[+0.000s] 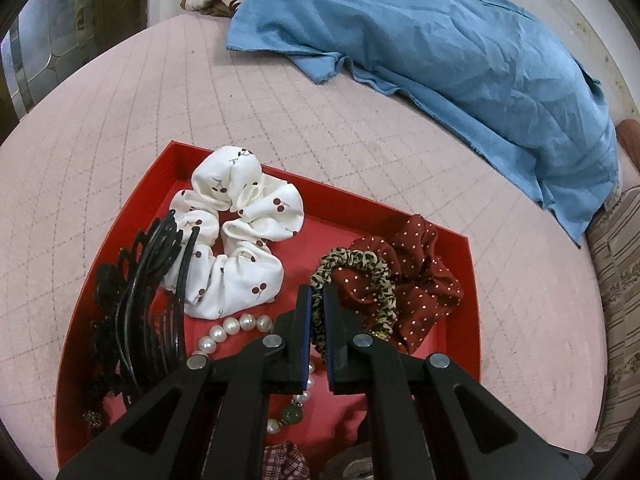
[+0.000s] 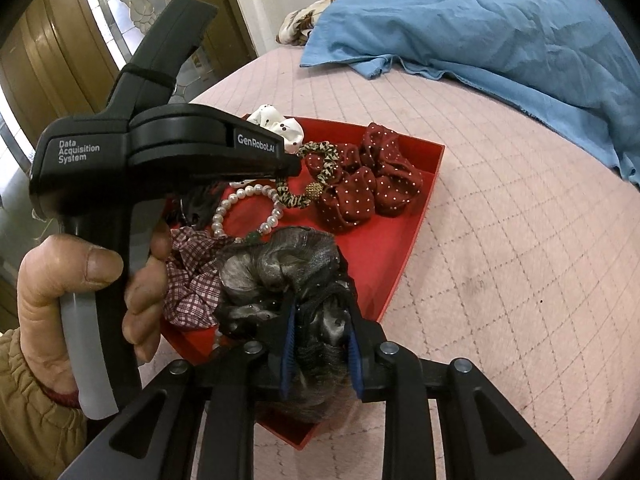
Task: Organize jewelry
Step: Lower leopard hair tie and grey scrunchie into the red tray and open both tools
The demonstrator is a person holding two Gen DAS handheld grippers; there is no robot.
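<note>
Tray status: my red tray (image 1: pixel 460 240) sits on the pink quilted bedspread (image 1: pixel 360 140) and already holds most pieces.
Items placed: white cherry-print scrunchie (image 1: pixel 236 232), dark red dotted scrunchie (image 1: pixel 420 276), black hair combs (image 1: pixel 148 280), pearl bracelet (image 2: pixel 244 196) and plaid scrunchie (image 2: pixel 192 276) all lie inside the tray.
Items in hand: leopard-print hair tie (image 1: pixel 360 276) and grey scrunchie (image 2: pixel 288 276).
Left gripper (image 1: pixel 317 336): my jaws are pressed together, pinching the leopard-print hair tie where it rests against the dark red dotted scrunchie.
Right gripper (image 2: pixel 322 344): my jaws are slightly spread with the grey scrunchie bulging between them at the tray's near corner; the pads appear to touch its fabric, so I judge I am holding it.
Remaining work: I judge both held pieces need settling in the tray.
Left hand (image 2: pixel 80 280) pose: I wrap the handle, pointing steeply down over the tray.
Right pose: I angle steeply down at the near corner.
Surroundings: blue cloth (image 1: pixel 440 40) lies well apart from the tray.
</note>
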